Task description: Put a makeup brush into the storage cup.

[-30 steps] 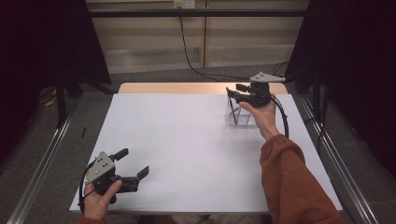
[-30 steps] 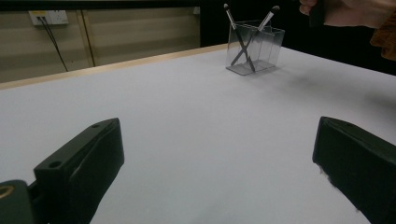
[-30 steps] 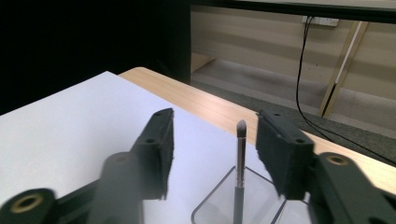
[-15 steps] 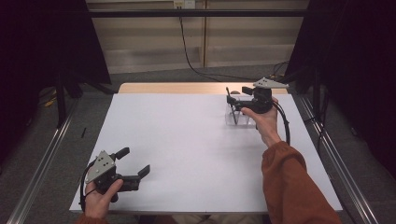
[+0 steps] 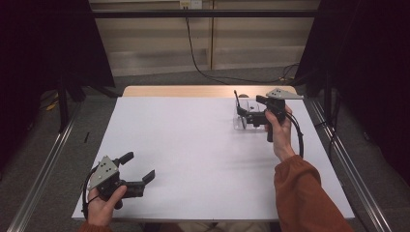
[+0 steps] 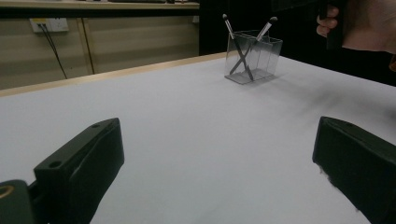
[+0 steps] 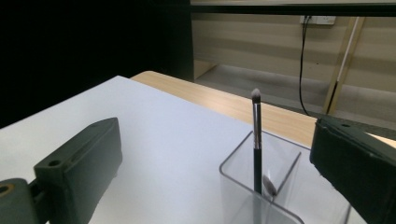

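A clear plastic holder point(image 5: 243, 117) stands upright toward the two o'clock part of the white bench point(image 5: 193, 159), not far from the far edge where a strip of bare wood point(image 5: 183, 91) shows. It is a square, see-through box with a divider inside, and two slim makeup brushes stand in it. In the left claw view the brushes point(image 6: 243, 46) cross each other like an X, their pale tips poking above the rim of the holder point(image 6: 261, 58). In the right claw view one dark-handled brush point(image 7: 256, 140) rises almost straight up from the holder point(image 7: 261, 186), its light tip topmost. The right claw point(image 5: 243, 112) sits just at three o'clock of the holder, held in the person's right hand point(image 5: 279, 135) with an orange sleeve point(image 5: 309, 198) behind it. Its jaws have just been opening and now stand wide apart, one on each side of the holder as seen in its own view, with the brush upright between them and neither jaw pressing on brush or holder. The left claw point(image 5: 138, 169) is well apart from all this, down at the seven o'clock corner of the bench in the left hand point(image 5: 104, 203); its jaws are spread wide with only bare bench between them, holding and touching nothing.
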A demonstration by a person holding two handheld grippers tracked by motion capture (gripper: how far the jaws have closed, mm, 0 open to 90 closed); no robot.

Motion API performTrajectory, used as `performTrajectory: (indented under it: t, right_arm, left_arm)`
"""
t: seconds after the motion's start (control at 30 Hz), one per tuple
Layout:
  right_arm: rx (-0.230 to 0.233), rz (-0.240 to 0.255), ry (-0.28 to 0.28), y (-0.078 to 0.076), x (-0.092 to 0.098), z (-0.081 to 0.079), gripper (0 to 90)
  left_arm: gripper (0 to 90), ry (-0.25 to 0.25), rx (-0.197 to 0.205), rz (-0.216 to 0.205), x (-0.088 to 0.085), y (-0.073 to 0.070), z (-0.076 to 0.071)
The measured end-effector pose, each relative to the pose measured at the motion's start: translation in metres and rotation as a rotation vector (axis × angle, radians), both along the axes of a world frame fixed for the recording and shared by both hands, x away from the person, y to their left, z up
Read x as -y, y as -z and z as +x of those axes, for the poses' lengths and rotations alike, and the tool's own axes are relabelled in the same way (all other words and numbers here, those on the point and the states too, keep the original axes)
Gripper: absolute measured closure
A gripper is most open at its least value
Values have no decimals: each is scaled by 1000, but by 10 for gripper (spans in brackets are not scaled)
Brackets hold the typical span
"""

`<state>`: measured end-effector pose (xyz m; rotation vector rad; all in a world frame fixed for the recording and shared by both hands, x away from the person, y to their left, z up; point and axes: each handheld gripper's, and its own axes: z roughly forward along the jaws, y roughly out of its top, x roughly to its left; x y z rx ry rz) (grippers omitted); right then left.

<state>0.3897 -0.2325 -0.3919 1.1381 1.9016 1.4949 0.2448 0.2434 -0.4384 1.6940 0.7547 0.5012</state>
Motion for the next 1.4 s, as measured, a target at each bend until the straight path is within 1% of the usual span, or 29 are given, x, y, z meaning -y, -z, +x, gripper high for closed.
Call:
performTrajectory:
  t: [0.13,0.2,0.3,0.4,0.43,0.53,0.6,0.67,0.73,0.8,0.87,0.9,1.07,1.13,1.3,1.37,1.4]
  right_arm:
    - [15,-11,2,1,0,-10,26]
    - [12,-13,2,1,1,-13,26]
    - [16,-18,29,1,3,-19,19]
    - [8,8,36,4,6,-26,15]
    - [14,8,42,5,6,-28,15]
    - [12,7,43,7,10,-35,15]
    - [10,3,42,7,12,-39,15]
    - [18,-8,45,7,15,-44,17]
    - [18,-13,42,7,17,-49,18]
    - [19,-15,50,8,20,-53,17]
    - [14,-7,46,8,23,-57,18]
    - [20,0,49,9,24,-59,20]
    - [22,-6,49,11,28,-70,20]
    - [34,5,51,12,29,-75,20]
    - [27,8,58,18,36,-86,20]
    - [25,6,62,18,39,-89,20]
    - [27,14,65,18,40,-91,20]
  left_arm:
    - [21,-7,3,-4,-1,0,0]
    - [21,-7,4,-2,-1,0,0]
    - [21,-7,4,-5,-2,0,0]
    - [21,-8,5,-2,-2,0,1]
    - [21,-9,5,-2,-2,0,1]
    - [21,-12,9,2,-3,0,2]
    - [22,-17,7,-4,-3,0,2]
    - [23,-24,14,0,-4,-1,2]
    - [25,-34,19,-10,-5,-1,2]
    - [25,-42,15,-11,-5,0,2]
    - [25,-42,18,-13,-6,0,2]
    - [25,-43,19,-13,-6,0,2]
    - [25,-41,17,-11,-6,0,1]
    - [24,-37,15,-10,-6,0,1]
    - [23,-34,13,-11,-7,0,0]
    - [23,-33,13,-11,-7,0,0]
    - [23,-35,14,-9,-7,0,0]
